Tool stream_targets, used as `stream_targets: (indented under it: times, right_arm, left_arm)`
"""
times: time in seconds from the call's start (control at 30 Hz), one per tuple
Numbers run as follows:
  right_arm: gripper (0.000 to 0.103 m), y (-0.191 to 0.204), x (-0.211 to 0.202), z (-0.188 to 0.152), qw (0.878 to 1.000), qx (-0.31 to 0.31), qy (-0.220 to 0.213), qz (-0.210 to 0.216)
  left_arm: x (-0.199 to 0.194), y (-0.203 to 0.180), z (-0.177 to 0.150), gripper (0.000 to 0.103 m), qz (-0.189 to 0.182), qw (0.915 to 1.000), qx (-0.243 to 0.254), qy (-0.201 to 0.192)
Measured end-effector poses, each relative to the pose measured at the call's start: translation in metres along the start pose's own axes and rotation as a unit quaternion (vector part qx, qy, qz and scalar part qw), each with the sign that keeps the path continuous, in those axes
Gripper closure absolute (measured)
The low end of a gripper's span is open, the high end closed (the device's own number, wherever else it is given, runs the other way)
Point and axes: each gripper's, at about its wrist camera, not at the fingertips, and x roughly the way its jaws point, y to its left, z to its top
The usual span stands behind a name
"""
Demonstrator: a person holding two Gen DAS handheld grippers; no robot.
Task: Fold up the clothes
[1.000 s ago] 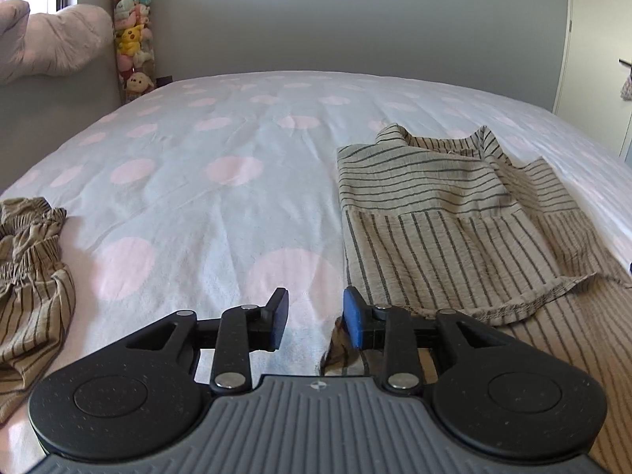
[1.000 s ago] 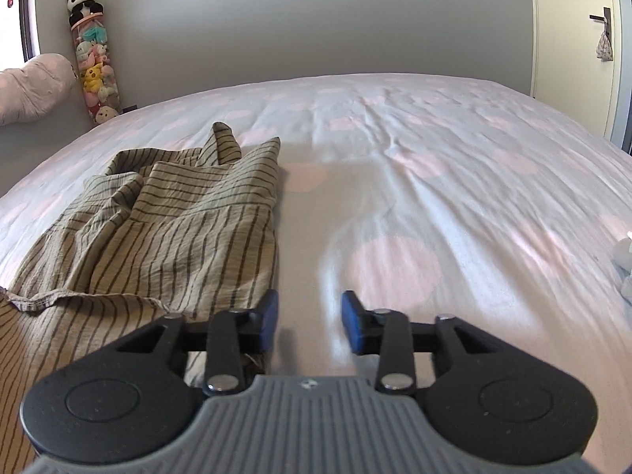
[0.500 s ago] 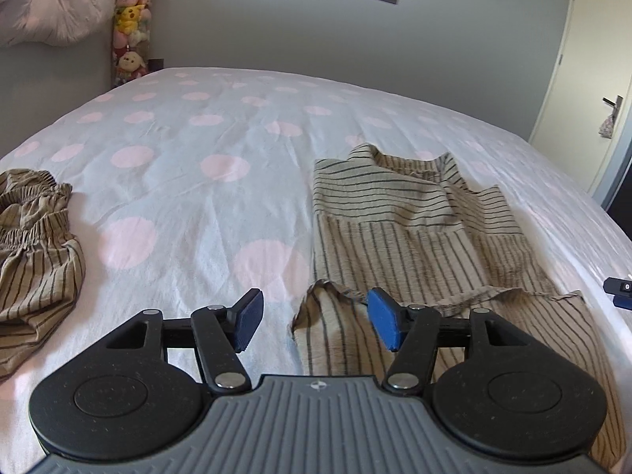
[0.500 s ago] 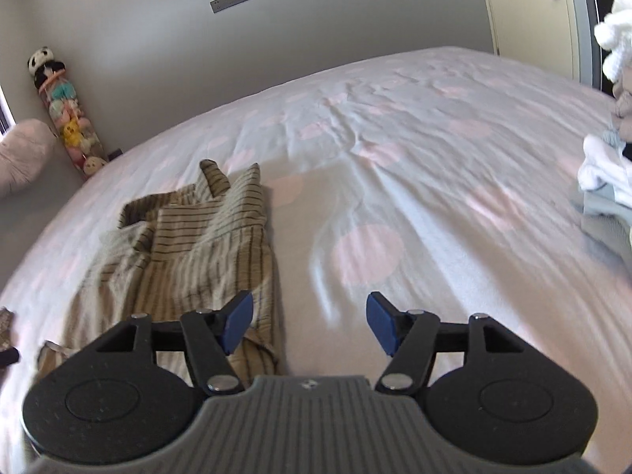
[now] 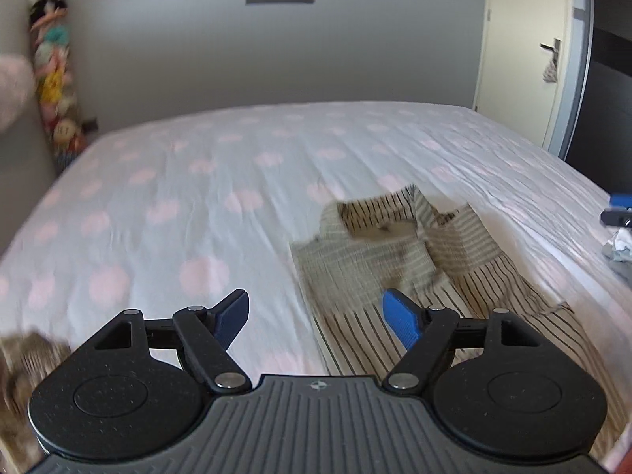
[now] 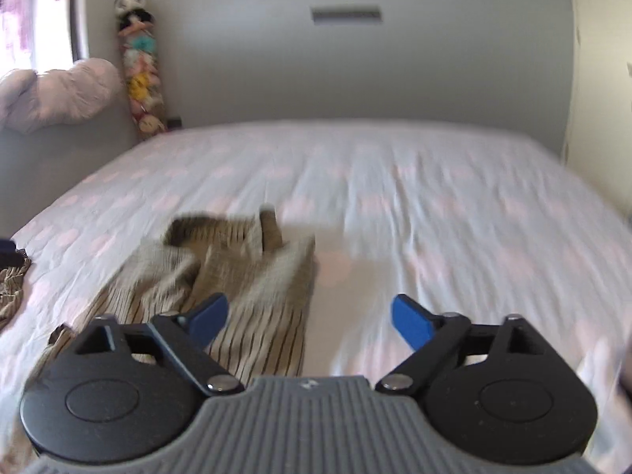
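Observation:
A beige shirt with dark stripes lies partly folded on the polka-dot bed; it also shows in the right wrist view. My left gripper is open and empty, raised above the shirt's left edge. My right gripper is open and empty, raised above the shirt's right edge. Both views are blurred by motion.
A second striped garment lies at the bed's left edge, also in the right wrist view. The bed sheet stretches ahead. Stuffed toys hang in the far left corner. A door stands at the right. Pale clothes lie at the right.
Both grippers opened wide, let go of the shirt's lower corners and rose back away from the bed. The shirt now lies farther off in both views.

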Motion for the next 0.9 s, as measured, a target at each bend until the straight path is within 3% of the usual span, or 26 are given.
stream_targets:
  times: [0.03,0.13,0.27,0.33,0.4,0.5,0.6,0.73,0.9]
  right_arm:
    - [0.001,0.001,0.003,0.006,1.000,-0.023,-0.017,0.011]
    - [0.001,0.001,0.037,0.026,0.998,-0.046,0.039,0.030]
    - [0.001,-0.002,0.093,0.039,0.992,-0.058,0.107,0.034]
    - [0.001,-0.005,0.123,0.041,0.986,-0.067,0.147,0.050]
    - [0.001,-0.008,0.148,0.041,0.978,-0.068,0.179,0.078]
    - [0.001,-0.008,0.183,0.043,0.968,-0.094,0.213,0.092]
    - [0.004,-0.007,0.212,0.045,0.959,-0.132,0.231,0.100]
    - [0.006,0.003,0.250,0.046,0.936,-0.211,0.254,0.122]
    - [0.006,0.022,0.280,0.036,0.892,-0.318,0.279,0.161]
  left_arm:
    - [0.005,0.000,0.007,0.029,0.003,0.9998,0.016,-0.007]
    - [0.030,-0.003,0.024,0.029,0.004,0.9985,0.055,0.000]
    - [0.076,-0.005,0.034,0.029,-0.051,0.9930,0.091,0.056]
    - [0.101,-0.006,0.035,0.029,-0.078,0.9866,0.115,0.085]
    - [0.125,-0.006,0.034,0.029,-0.080,0.9817,0.137,0.105]
    - [0.157,0.003,0.035,0.030,-0.080,0.9780,0.151,0.120]
    - [0.186,0.011,0.039,0.030,-0.109,0.9726,0.160,0.129]
    - [0.222,0.009,0.040,0.030,-0.121,0.9587,0.213,0.145]
    - [0.259,0.007,0.031,0.030,-0.139,0.9383,0.247,0.198]
